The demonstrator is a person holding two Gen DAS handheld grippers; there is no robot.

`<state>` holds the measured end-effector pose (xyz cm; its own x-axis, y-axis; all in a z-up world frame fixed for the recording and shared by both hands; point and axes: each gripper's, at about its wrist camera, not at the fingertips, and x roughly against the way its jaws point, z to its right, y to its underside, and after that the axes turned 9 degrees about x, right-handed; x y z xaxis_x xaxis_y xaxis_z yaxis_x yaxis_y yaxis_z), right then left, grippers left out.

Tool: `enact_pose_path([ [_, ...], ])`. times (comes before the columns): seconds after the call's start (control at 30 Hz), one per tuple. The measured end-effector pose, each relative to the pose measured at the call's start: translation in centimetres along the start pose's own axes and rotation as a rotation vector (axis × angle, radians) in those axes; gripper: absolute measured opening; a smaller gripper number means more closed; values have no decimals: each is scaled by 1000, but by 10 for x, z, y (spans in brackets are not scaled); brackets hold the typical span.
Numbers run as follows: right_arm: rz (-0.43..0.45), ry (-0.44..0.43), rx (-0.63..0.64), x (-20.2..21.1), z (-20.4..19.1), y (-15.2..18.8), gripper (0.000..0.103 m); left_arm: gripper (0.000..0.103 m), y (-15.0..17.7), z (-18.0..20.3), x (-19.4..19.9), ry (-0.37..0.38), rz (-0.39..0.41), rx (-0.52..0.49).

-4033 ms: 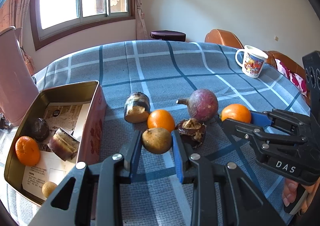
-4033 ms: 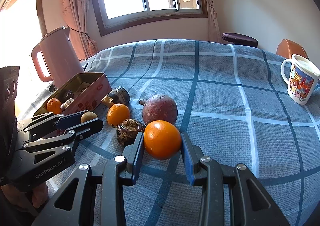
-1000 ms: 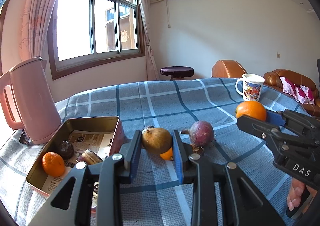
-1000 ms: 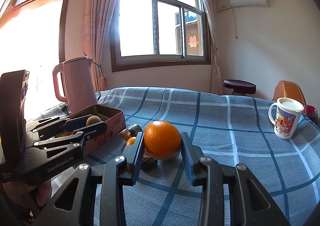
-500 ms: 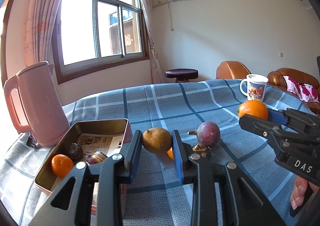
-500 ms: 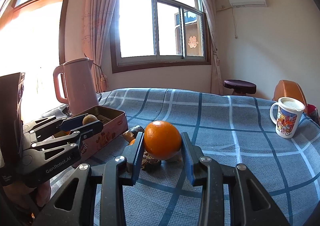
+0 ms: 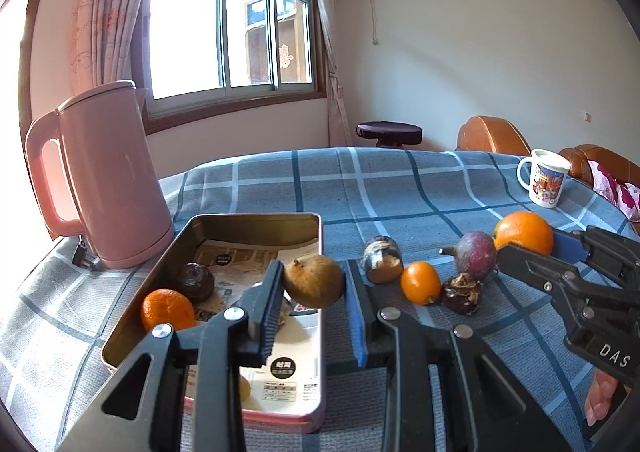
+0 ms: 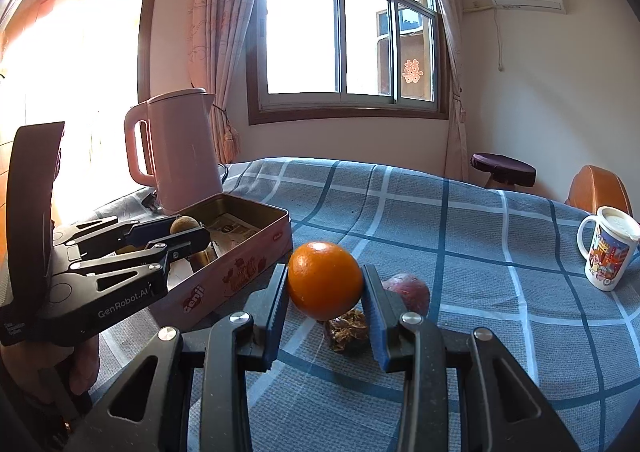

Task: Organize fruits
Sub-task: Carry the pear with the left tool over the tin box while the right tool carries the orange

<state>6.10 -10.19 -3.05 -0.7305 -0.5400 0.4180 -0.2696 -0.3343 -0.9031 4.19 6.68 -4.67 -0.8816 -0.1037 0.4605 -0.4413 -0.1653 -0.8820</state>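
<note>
My left gripper (image 7: 314, 286) clamps a brown fruit (image 7: 314, 281) over the tin's (image 7: 248, 218) right wall; my right gripper (image 8: 324, 294) clamps an orange (image 8: 325, 279) above the tablecloth (image 8: 460, 252); loose fruit lies below it; kettle (image 7: 100, 180) behind the tin, mug (image 7: 546, 182) at the far right edge.

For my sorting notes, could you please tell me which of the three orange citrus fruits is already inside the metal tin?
The small mandarin by the tin's near-left wall; another lies on the checked cloth, and the right gripper holds the largest.
</note>
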Motion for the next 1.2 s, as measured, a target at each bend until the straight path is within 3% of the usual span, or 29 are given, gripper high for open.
enact_pose_path([
  [0.7,-36,-96,98,-35,-62,-51,38,31,-10,-77,-9,-108,-58,105],
  [1.2,-94,-140,125,-66,-94,-52,38,31,-5,-93,-22,-114,-122,127],
])
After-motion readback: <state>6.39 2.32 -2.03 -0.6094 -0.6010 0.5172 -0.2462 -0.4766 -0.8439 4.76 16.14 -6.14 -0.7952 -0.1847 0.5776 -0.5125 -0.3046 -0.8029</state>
